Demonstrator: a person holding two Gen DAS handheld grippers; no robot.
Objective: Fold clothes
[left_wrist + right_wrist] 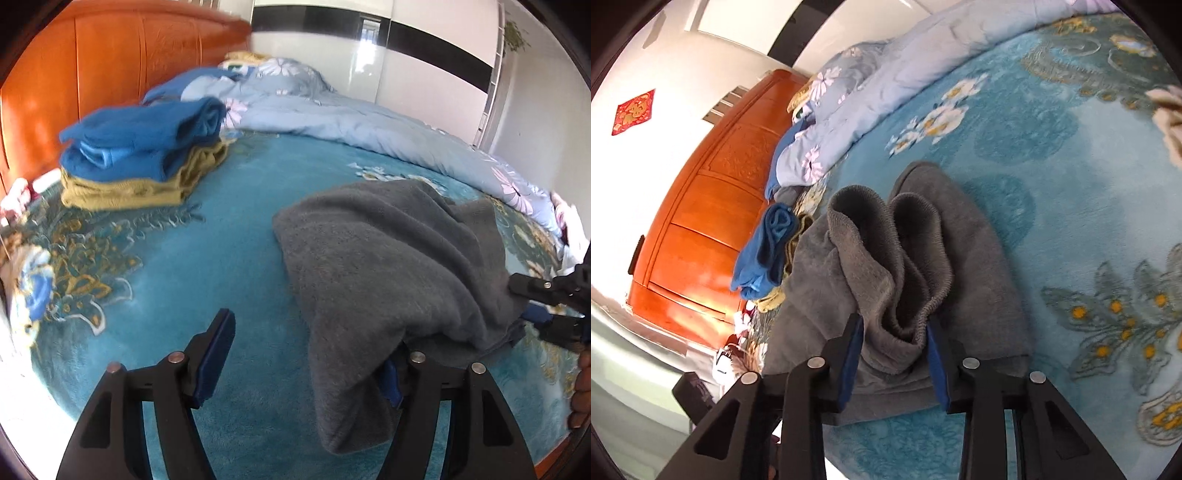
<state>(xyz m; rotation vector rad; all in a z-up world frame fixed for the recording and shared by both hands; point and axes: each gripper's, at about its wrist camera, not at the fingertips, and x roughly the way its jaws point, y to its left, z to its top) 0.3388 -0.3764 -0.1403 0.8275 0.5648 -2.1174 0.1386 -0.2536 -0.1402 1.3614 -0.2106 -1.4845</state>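
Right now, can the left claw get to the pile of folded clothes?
Probably yes. The left claw is open, and only bare blanket lies between it and the pile.
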